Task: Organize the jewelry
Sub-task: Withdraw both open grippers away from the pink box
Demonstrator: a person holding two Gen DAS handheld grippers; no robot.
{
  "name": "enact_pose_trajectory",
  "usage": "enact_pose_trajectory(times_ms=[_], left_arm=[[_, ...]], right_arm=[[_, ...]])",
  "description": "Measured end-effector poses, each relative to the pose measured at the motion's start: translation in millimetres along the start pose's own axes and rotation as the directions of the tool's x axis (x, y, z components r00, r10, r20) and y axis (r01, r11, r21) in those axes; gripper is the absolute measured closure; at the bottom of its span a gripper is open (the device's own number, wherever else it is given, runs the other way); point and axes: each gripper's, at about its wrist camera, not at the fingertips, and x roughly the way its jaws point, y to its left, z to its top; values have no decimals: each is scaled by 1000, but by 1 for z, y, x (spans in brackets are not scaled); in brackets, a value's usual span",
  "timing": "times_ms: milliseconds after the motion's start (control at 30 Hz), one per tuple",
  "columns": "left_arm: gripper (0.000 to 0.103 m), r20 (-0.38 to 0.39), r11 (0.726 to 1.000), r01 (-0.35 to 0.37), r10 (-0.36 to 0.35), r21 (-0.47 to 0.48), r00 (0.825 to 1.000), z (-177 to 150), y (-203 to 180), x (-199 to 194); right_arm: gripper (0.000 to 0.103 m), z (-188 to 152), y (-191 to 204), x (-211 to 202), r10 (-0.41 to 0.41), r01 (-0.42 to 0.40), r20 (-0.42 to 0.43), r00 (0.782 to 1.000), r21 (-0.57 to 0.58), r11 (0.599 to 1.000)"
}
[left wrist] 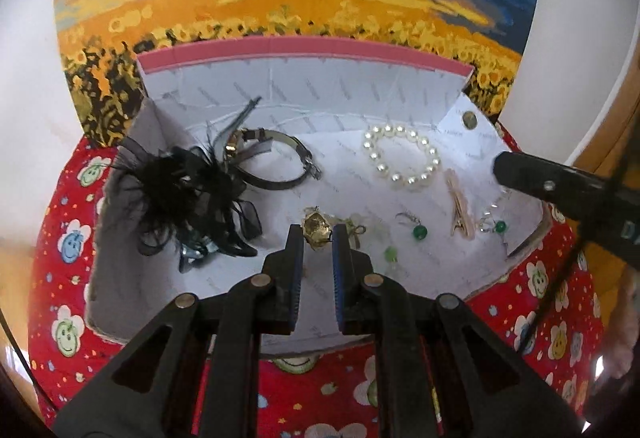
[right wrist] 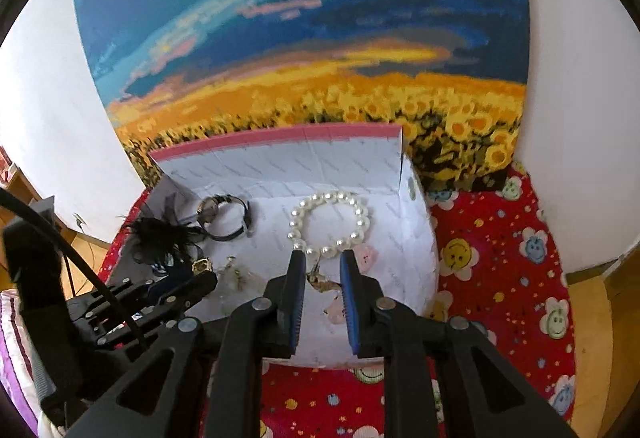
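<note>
Only the left wrist view shows the green earrings [left wrist: 419, 229] and gold hair clip [left wrist: 460, 210] near the right wall of the white box [left wrist: 280, 94]. The box also holds a pearl bracelet [left wrist: 402, 157], watch [left wrist: 272, 158] and black feather piece [left wrist: 188, 194]. The left tool [left wrist: 317, 234] narrowly brackets a gold ornament [left wrist: 316, 232]; whether it grips it, I cannot tell. The right tool [right wrist: 323, 264] stands narrowly apart around a gold clasp [right wrist: 320, 280].

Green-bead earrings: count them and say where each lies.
2. One earring lies left of the gold clip, the other right of it, under the right hand-held gripper. More may be hidden.
</note>
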Motion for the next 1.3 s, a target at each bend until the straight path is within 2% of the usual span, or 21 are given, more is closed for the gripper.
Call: enact_pose_trajectory(times_ms=[67,100,167,233,500,667,867,1033,1167,1300], left_arm=[[95,-6,1000,-2,2,6,1000,0,-1,-1],[91,-8,1000,-2,2,8,1000,1,-2,-1],[78,-4,1000,0,0,4,1000,0,-2,-6],[63,2,1000,-2,2,-1,1000,-2,-2,-11],[55,25,1000,2,-1,-28,1000,-16,1,-55],[53,24,999,-31,31,-32,999,-32,-2,-82],[53,20,993,-72,74,-92,997,-59,13,-122],[52,13,987,-105,107,-126,994,-81,21,-145],[51,9,983,-133,135,-128,991,-102,18,-147],[47,24,981,-135,139,-140,990,-116,14,-137]], right_arm=[[75,-1,-2,4,13,-13,-14,1000,15,1000],[72,-1,-3,3,17,-16,-12,1000,19,1000],[61,-2,-4,-4,24,-24,10,1000,26,999],[57,-4,-5,-15,27,-28,31,999,31,999],[44,-20,5,-63,41,-42,80,996,14,999],[38,-40,17,-90,78,-79,104,992,12,997],[36,-70,39,-111,111,-109,100,989,-21,994],[30,-101,48,-117,134,-136,98,986,14,991],[25,-122,52,-111,73,-76,89,993,30,997],[24,-143,50,-95,-9,7,67,998,39,999]])
